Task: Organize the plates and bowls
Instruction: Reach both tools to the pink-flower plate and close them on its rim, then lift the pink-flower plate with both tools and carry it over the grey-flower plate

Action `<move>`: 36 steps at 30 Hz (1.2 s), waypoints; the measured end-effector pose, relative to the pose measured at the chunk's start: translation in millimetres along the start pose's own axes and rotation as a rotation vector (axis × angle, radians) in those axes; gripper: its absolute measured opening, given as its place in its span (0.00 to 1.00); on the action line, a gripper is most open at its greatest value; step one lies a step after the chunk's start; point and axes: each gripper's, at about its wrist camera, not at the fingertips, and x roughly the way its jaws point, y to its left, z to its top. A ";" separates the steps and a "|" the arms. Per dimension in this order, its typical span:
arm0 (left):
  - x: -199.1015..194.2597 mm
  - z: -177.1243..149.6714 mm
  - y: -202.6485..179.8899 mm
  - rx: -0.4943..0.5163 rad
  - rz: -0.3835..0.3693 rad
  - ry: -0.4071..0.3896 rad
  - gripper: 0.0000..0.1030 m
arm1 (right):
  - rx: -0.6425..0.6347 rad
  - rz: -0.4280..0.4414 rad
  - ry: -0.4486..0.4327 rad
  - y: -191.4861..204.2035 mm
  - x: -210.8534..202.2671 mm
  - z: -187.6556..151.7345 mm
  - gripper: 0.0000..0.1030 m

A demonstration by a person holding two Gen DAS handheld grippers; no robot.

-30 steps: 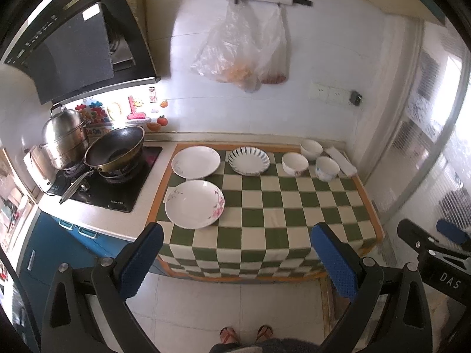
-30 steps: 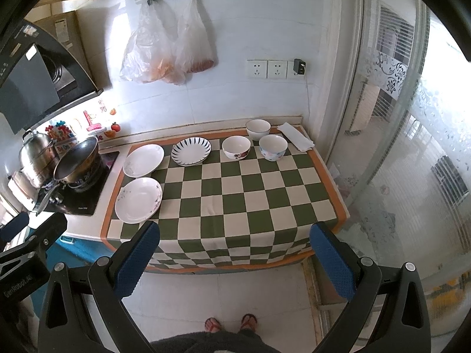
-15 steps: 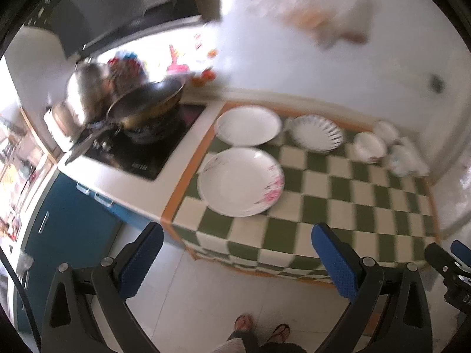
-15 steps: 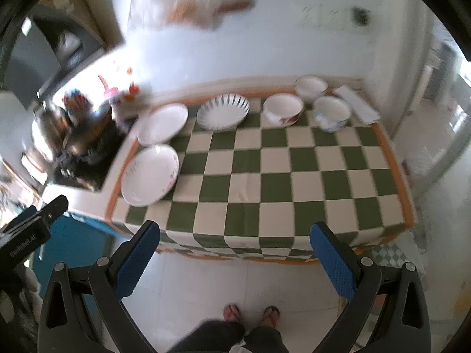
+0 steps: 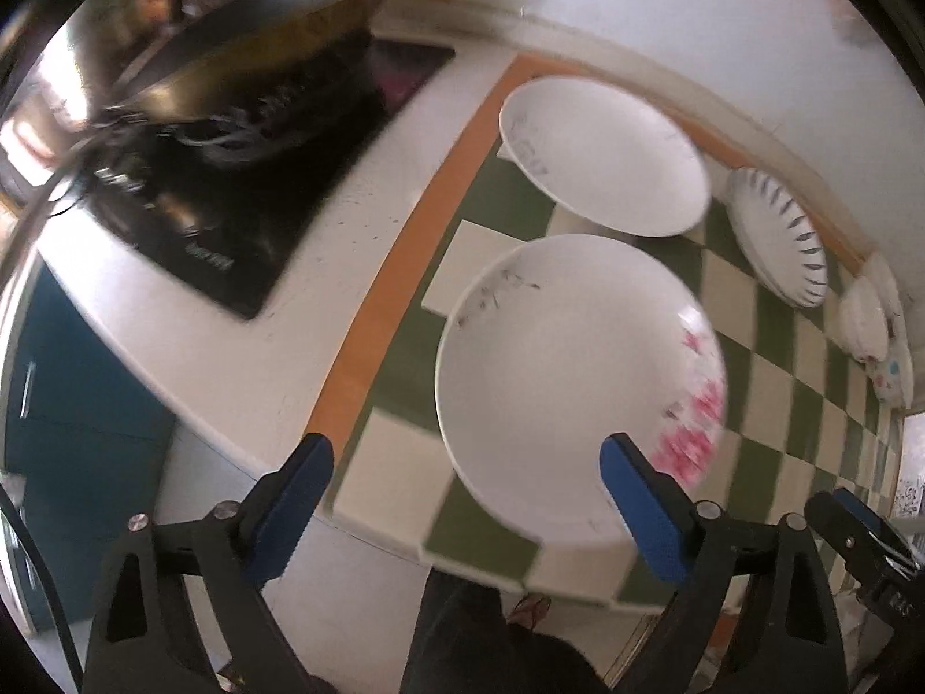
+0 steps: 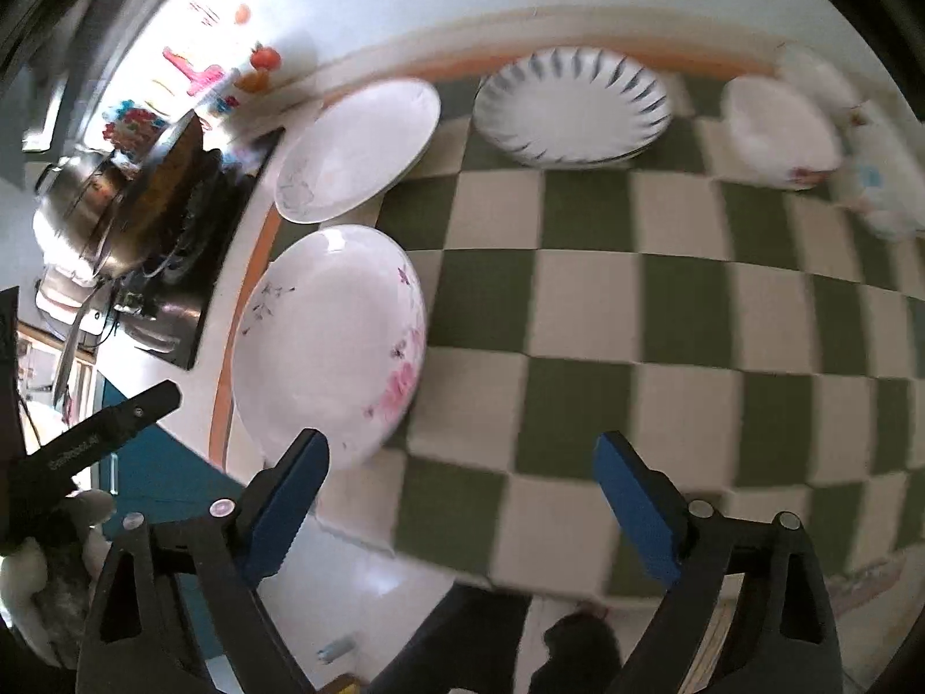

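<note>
Left wrist: your left claw point(image 5: 465, 483) gapes empty, the floral plate point(image 5: 578, 370) at 12 o'clock near the tabletop point(image 5: 769, 405) edge; a skewed pinch could tip it off.

Right wrist: your right claw point(image 6: 459, 480) gapes empty, that plate point(image 6: 329, 341) at 10 o'clock.

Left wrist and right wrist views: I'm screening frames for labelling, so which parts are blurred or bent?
Left wrist view: wok and stove smeared, flowered plate softly blurred, counter edge bowed. Right wrist view: bowls blurred, checked cloth curved; both views' fingers stay sharp.
</note>
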 end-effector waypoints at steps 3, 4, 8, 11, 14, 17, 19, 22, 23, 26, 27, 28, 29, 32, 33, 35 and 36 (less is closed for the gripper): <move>37.8 26.8 5.2 0.039 -0.032 0.074 0.79 | 0.017 0.031 0.064 13.0 41.2 25.1 0.80; 50.0 33.4 5.7 0.045 -0.047 0.102 0.75 | 0.029 0.042 0.085 13.8 52.2 30.9 0.76; 90.9 48.4 3.9 0.090 -0.086 0.206 0.41 | 0.086 0.082 0.168 15.2 96.8 52.2 0.63; 104.3 50.3 0.6 0.117 -0.117 0.241 0.31 | 0.115 0.098 0.204 15.5 123.0 63.4 0.53; 106.5 47.6 0.0 0.119 -0.139 0.256 0.27 | 0.132 0.109 0.231 17.4 139.1 68.9 0.27; 102.8 43.4 0.6 0.128 -0.148 0.254 0.26 | 0.137 0.114 0.249 20.0 144.6 67.1 0.12; 101.3 43.5 1.4 0.131 -0.149 0.243 0.26 | 0.133 0.130 0.257 21.2 147.0 65.8 0.10; 103.5 50.8 2.7 0.134 -0.143 0.230 0.25 | 0.097 0.141 0.245 23.1 148.3 63.2 0.09; 102.7 49.3 2.7 0.125 -0.147 0.231 0.25 | 0.088 0.144 0.244 22.2 146.3 61.0 0.09; 97.7 42.1 2.5 0.102 -0.163 0.225 0.25 | 0.078 0.149 0.251 17.2 142.0 59.1 0.09; 95.1 40.0 1.0 0.100 -0.166 0.219 0.25 | 0.075 0.151 0.253 16.0 141.6 60.5 0.09; 92.7 37.5 -0.4 0.101 -0.167 0.216 0.25 | 0.071 0.153 0.252 15.5 140.3 62.0 0.09; 89.7 35.3 -3.9 0.103 -0.168 0.213 0.25 | 0.066 0.155 0.248 14.0 137.7 63.0 0.09; 80.5 27.9 -19.8 0.121 -0.168 0.207 0.25 | 0.060 0.156 0.237 6.8 129.4 63.6 0.09; 79.1 27.4 -22.9 0.128 -0.170 0.203 0.25 | 0.059 0.154 0.228 2.6 123.9 64.0 0.09; 73.0 23.7 -35.1 0.147 -0.176 0.200 0.25 | 0.055 0.152 0.214 -5.7 114.7 63.7 0.09; 71.7 23.6 -38.2 0.153 -0.180 0.199 0.25 | 0.055 0.149 0.206 -9.8 109.6 63.1 0.09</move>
